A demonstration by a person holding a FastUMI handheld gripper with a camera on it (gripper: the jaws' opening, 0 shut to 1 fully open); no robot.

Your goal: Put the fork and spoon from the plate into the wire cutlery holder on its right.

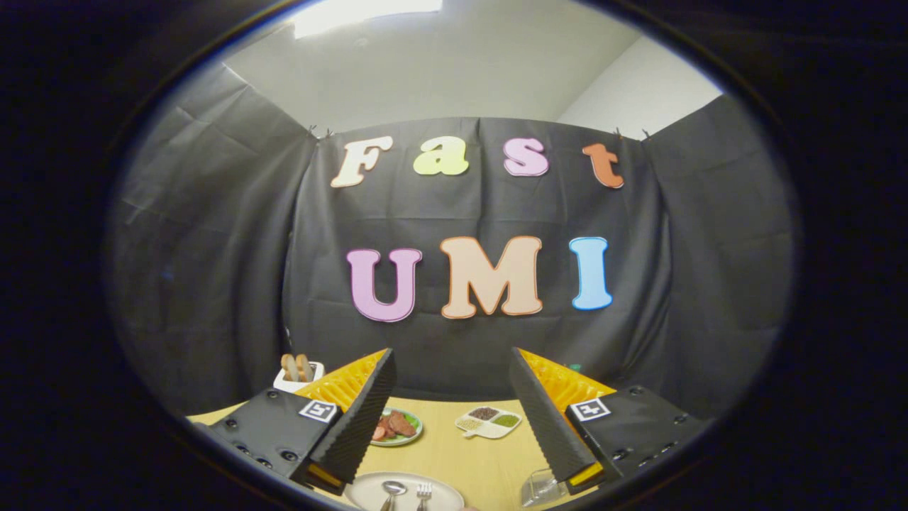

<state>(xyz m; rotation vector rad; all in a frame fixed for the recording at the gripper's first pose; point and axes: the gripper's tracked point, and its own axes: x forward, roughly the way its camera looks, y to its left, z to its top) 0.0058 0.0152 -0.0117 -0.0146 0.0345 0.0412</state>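
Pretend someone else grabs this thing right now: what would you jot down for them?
Tongs: open, holding nothing, raised above the table.
Plate: between the fingers, at the near table edge, with the spoon and fork side by side on it, spoon on the left.
Near the right finger's base: something clear, too cut off to identify; it may be the cutlery holder.
Beyond the fingers: a green plate of sliced food and a divided dish.
Done: nothing. Left: both fork and spoon go into the holder.
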